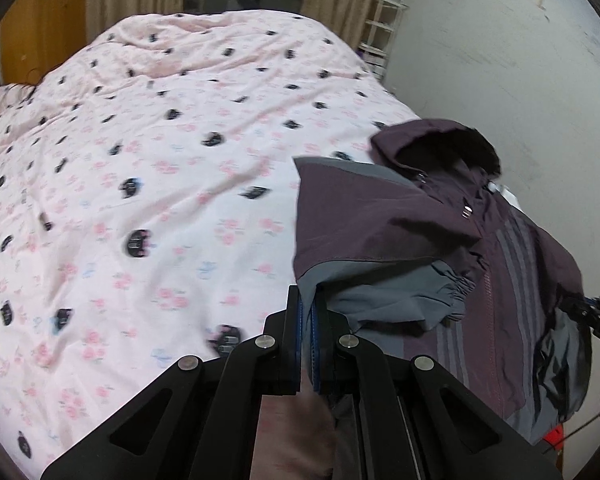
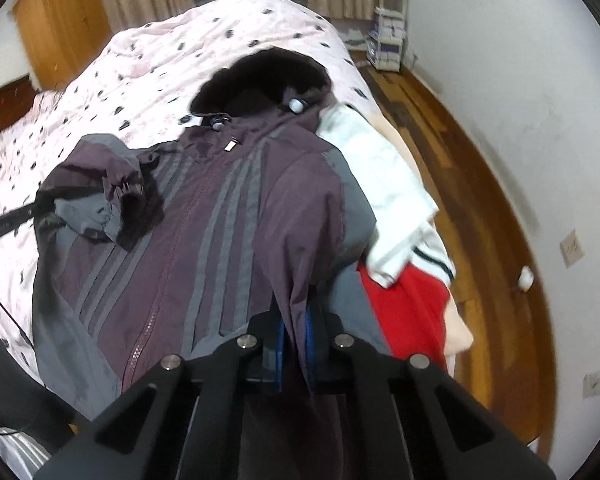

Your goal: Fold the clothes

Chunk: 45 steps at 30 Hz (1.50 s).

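A purple and grey hooded jacket [image 1: 380, 220] lies front up on the bed, zipper and grey stripes showing in the right wrist view [image 2: 204, 232]. My left gripper [image 1: 309, 312] is shut on a fold of the jacket's left side, with the grey sleeve cuff [image 1: 440, 300] draped over the front beside it. My right gripper [image 2: 296, 320] is shut on purple fabric at the jacket's right sleeve, which hangs between its blue pads. The dark hood [image 2: 268, 76] points toward the far end of the bed.
The pink flowered quilt [image 1: 140, 200] covers the bed to the left of the jacket. A white garment [image 2: 380, 184] and a red one [image 2: 404, 312] lie under the jacket's right edge. A wooden floor [image 2: 480, 200], a white wall and a white rack [image 2: 388, 20] are on the right.
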Tool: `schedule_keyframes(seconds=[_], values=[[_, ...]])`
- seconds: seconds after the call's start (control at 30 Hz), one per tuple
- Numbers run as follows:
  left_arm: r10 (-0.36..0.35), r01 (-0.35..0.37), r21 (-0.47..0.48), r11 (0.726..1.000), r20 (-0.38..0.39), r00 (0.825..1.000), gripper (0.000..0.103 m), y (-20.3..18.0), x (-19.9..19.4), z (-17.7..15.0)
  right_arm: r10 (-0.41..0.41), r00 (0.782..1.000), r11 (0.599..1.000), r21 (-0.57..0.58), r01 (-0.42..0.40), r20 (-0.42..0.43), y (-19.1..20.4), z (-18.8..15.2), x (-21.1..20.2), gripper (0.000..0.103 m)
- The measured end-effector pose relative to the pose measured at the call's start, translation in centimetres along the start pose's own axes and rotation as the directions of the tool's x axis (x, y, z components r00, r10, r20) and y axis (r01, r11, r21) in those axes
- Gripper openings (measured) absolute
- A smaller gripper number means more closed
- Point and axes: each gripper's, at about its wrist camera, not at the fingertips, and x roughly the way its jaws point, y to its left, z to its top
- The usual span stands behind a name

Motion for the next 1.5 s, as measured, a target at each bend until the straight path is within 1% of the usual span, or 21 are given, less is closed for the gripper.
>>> schedule_keyframes(seconds=[0.2,0.27,0.3,0.37,0.43,0.47,0.53,0.6,0.63,0.67,0.7,0.77,0.87,0.9,0.93,1.03,1.1,1.17,1.23,1.4,1.5], values=[[0.084,-0.083,-0.092,0.992,0.008,0.996,0.002,5.9,-0.9,-0.3,0.015,1.000,0.996,-0.084,-0.016,-0.011,5.1,2.4,1.0,0.007],[0.145,-0.141,-0.111,0.984,0.020,0.989,0.000,8.1,-1.4,-0.6,0.021,1.000,0.993,-0.114,-0.023,-0.023,7.0,3.1,1.8,0.007],[0.150,-0.147,-0.120,0.982,0.019,0.988,0.000,9.1,-1.5,-0.7,0.023,0.999,0.991,-0.129,-0.026,-0.030,8.0,3.4,2.2,0.007],[0.097,-0.095,-0.167,0.981,0.006,0.995,0.000,11.4,-1.8,-1.0,0.012,0.999,0.988,-0.152,-0.019,-0.044,9.8,3.9,3.0,0.007],[0.052,-0.053,-0.184,0.982,-0.009,0.999,0.000,12.5,-2.0,-1.3,0.004,0.999,0.986,-0.166,-0.013,-0.050,11.3,4.2,3.4,0.007],[0.015,-0.017,-0.173,0.985,-0.016,1.000,0.000,12.6,-2.1,-1.4,-0.004,0.999,0.985,-0.170,-0.004,-0.052,11.8,4.3,3.6,0.007],[-0.025,0.023,-0.116,0.993,-0.021,0.999,0.002,11.7,-2.3,-1.6,-0.021,0.998,0.985,-0.173,0.011,-0.054,12.5,4.5,3.7,0.007],[0.000,0.000,-0.022,1.000,-0.006,1.000,0.010,9.9,-2.4,-1.8,-0.024,0.998,0.986,-0.164,0.015,-0.057,12.4,4.5,3.7,0.007],[0.011,-0.011,0.025,1.000,0.001,1.000,0.025,9.1,-2.4,-1.8,-0.023,0.998,0.987,-0.158,0.013,-0.059,12.0,4.5,3.7,0.007],[0.012,-0.012,0.062,0.998,0.006,1.000,0.044,8.2,-2.3,-1.9,-0.022,0.998,0.988,-0.153,0.012,-0.061,11.9,4.5,3.6,0.007],[0.012,-0.013,0.099,0.995,0.012,1.000,0.051,7.3,-2.1,-1.9,-0.021,0.998,0.989,-0.149,0.012,-0.062,11.8,4.4,3.6,0.007],[-0.010,0.006,0.172,0.985,0.025,1.000,0.055,5.5,-1.9,-1.9,-0.020,0.998,0.990,-0.142,0.011,-0.064,11.5,4.2,3.5,0.007],[-0.013,0.002,0.296,0.955,0.034,0.999,0.055,2.6,-1.6,-1.8,-0.020,0.998,0.991,-0.136,0.011,-0.066,11.1,4.0,3.1,0.007],[0.006,-0.019,0.346,0.938,0.039,0.999,0.055,1.5,-1.3,-1.8,-0.019,0.998,0.991,-0.135,0.010,-0.067,11.0,4.0,3.0,0.007],[0.047,-0.064,0.412,0.909,0.051,0.998,0.055,0.2,-0.8,-1.9,-0.017,0.998,0.991,-0.136,0.008,-0.066,10.9,3.9,2.9,0.007],[0.144,-0.149,0.536,0.831,0.051,0.988,0.055,-1.4,1.0,-2.5,-0.010,0.998,0.991,-0.133,0.001,-0.064,10.5,3.8,2.8,0.007],[0.205,-0.182,0.614,0.768,0.034,0.978,0.055,-2.0,2.5,-3.1,-0.004,0.998,0.992,-0.130,-0.004,-0.061,10.3,3.7,2.7,0.007],[0.223,-0.175,0.656,0.734,0.011,0.975,0.055,-1.9,3.1,-3.8,0.001,0.998,0.992,-0.127,-0.009,-0.059,10.1,3.7,2.6,0.007],[0.233,-0.178,0.675,0.716,0.010,0.973,0.055,-1.7,3.3,-4.2,0.006,0.998,0.992,-0.126,-0.014,-0.058,10.0,3.6,2.6,0.007],[0.232,-0.187,0.664,0.724,0.021,0.973,0.055,-1.8,4.2,-3.5,0.013,0.998,0.991,-0.131,-0.021,-0.060,10.0,3.6,2.9,0.007],[0.216,-0.172,0.654,0.736,0.013,0.976,0.055,-1.8,4.6,-3.0,0.015,0.998,0.992,-0.127,-0.023,-0.063,9.9,3.5,3.0,0.007]])
